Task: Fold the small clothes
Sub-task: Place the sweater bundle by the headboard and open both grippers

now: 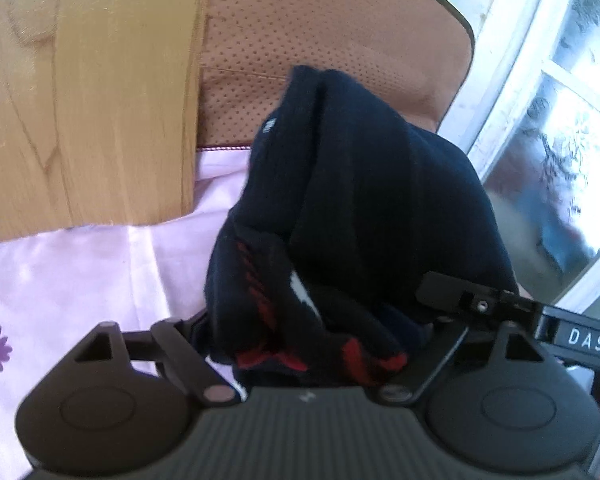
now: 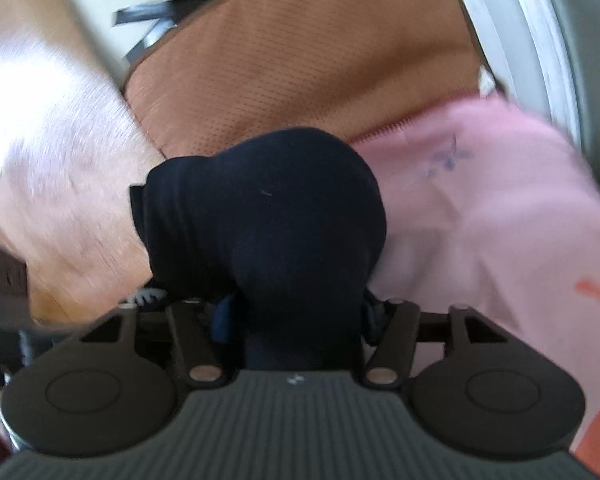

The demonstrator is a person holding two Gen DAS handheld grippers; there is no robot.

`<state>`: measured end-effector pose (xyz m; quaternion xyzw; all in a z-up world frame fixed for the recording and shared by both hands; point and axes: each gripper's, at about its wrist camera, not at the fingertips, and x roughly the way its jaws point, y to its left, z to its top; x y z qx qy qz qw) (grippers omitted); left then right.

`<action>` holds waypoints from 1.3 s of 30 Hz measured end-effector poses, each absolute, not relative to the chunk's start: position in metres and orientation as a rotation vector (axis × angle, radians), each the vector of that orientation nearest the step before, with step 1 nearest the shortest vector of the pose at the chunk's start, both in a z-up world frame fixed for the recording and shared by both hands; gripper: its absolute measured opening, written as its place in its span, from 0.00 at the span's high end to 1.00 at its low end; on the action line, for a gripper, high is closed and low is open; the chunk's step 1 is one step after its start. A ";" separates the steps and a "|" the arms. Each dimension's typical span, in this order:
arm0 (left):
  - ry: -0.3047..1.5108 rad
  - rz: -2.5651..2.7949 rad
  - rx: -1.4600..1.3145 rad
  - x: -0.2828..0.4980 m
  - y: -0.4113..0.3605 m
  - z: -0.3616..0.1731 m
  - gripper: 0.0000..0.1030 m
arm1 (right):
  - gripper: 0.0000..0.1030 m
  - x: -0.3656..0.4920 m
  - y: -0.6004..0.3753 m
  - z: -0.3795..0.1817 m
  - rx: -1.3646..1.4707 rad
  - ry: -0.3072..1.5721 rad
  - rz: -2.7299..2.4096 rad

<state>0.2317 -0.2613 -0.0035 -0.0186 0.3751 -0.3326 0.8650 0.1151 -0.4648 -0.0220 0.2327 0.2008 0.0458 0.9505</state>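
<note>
1. Dark navy garment (image 1: 364,200), red/white markings, bunched up between jaws of L gripper (image 1: 320,308); jaws stand wide, cloth fills the gap, so it looks held.
2. R gripper (image 2: 296,308): same navy cloth (image 2: 268,216) heaped over its front, fingers hidden; can't tell if spread or clamped.
3. Under it: pink floral sheet (image 1: 60,276), tan perforated cushion (image 1: 324,32), wood board (image 1: 88,100).
4. R view blurred.

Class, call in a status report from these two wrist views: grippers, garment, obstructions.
Left gripper and right gripper: dark navy garment bunched between both, grip unclear. Garment over pink sheet, by brown cushion. Nothing blocking.
</note>
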 end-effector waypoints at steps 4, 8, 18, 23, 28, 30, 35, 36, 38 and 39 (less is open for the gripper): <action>0.750 -0.594 -0.042 0.205 -0.244 0.009 0.10 | 0.21 0.106 -0.453 -0.015 0.433 0.356 0.059; 0.682 -0.465 0.002 0.157 -0.208 0.024 0.10 | 0.21 0.085 -0.444 0.004 0.329 0.183 -0.074; 0.635 -0.247 0.115 0.065 -0.132 0.011 0.00 | 0.14 -0.009 -0.374 0.004 0.413 0.253 -0.025; 0.607 -0.249 0.180 0.021 -0.121 0.005 0.00 | 0.11 -0.062 -0.327 -0.022 0.481 0.308 -0.048; 0.572 -0.265 0.188 -0.012 -0.106 0.014 0.00 | 0.11 -0.108 -0.295 -0.038 0.523 0.287 -0.139; 0.588 -0.295 0.166 -0.020 -0.099 0.017 0.00 | 0.11 -0.119 -0.285 -0.042 0.527 0.287 -0.160; 0.624 -0.315 0.145 -0.035 -0.090 0.018 0.00 | 0.11 -0.126 -0.271 -0.045 0.539 0.323 -0.180; 0.633 -0.318 0.145 -0.037 -0.089 0.017 0.00 | 0.11 -0.128 -0.270 -0.045 0.543 0.326 -0.184; 0.642 -0.318 0.146 -0.040 -0.088 0.017 0.00 | 0.11 -0.132 -0.268 -0.044 0.554 0.331 -0.183; 0.642 -0.315 0.146 -0.042 -0.087 0.016 0.00 | 0.11 -0.135 -0.266 -0.044 0.556 0.332 -0.181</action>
